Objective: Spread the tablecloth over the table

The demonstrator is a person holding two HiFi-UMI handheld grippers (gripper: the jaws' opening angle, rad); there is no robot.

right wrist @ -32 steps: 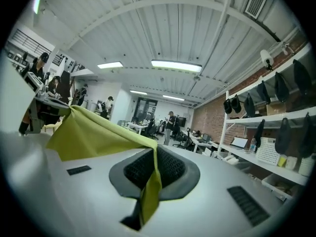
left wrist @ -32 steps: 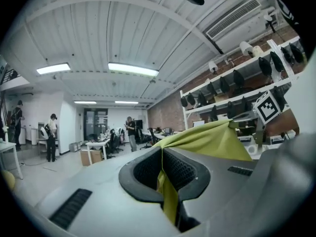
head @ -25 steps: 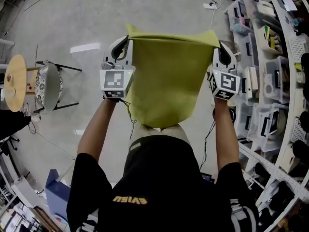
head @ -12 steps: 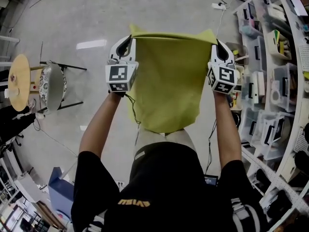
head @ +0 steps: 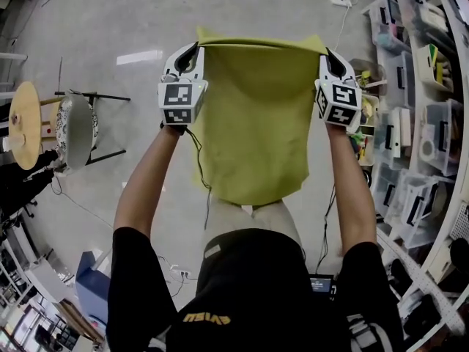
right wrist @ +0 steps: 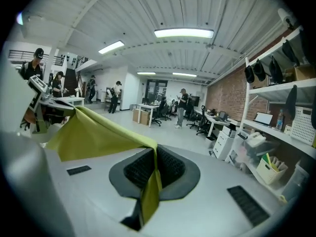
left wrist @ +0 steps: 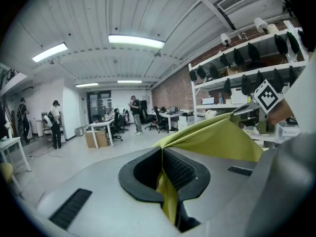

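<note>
Hanging yellow-green cloth (head: 253,123), its top corners pinched by the left gripper (head: 196,48) and right gripper (head: 325,53) (it partly screens the person's legs (head: 253,215)).

Both arms stretched forward, left tongs (head: 193,48) and right tongs (head: 326,52) abreast, each clamped on the tablecloth (head: 253,123)

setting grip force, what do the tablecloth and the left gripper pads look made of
The tablecloth looks like thin, matte fabric: it hangs limp and creases softly where pinched. The left gripper pads look like black matte rubber, probably; a ribbed texture shows.
</note>
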